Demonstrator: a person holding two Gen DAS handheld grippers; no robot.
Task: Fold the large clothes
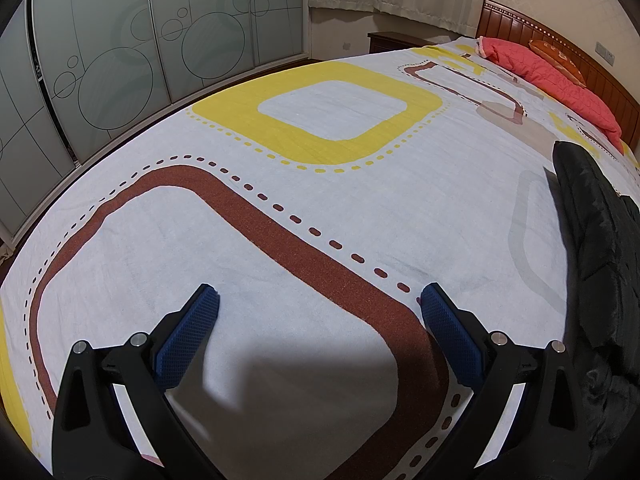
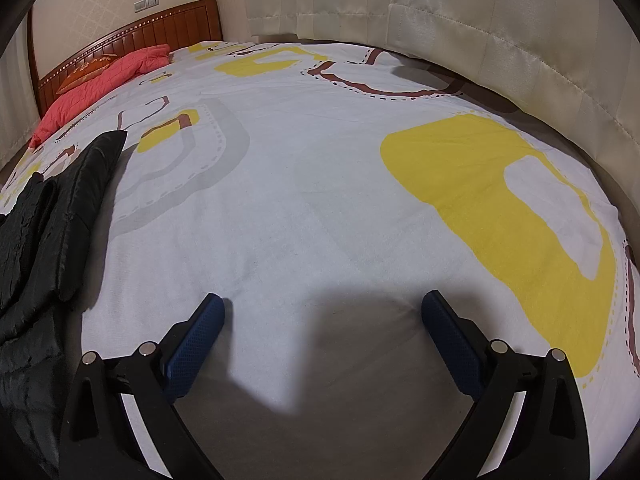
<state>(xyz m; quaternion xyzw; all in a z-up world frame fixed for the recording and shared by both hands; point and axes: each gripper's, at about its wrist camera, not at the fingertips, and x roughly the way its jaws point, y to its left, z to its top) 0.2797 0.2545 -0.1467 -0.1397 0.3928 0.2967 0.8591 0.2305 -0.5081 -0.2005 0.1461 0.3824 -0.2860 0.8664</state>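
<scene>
Left hand-held gripper [image 1: 318, 300]: hovering low over the bed [image 1: 360, 208], jaws spread wide, gripping nothing.
Right hand-held gripper [image 2: 323, 308]: hovering likewise, wide open, empty.
Jacket [image 1: 600, 264]: black, lying crumpled between both grippers.
Left view only: wardrobe [image 1: 120, 60].
Both views: headboard [image 2: 132, 36].

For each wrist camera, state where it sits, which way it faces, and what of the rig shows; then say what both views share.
Left wrist: sits behind the open left gripper, low over the bedsheet, facing the frosted wardrobe doors; both blue pads show.
Right wrist: sits behind the open right gripper, facing the curtain; both blue pads show.
Shared: black jacket, pink quilt, wooden headboard.
</scene>
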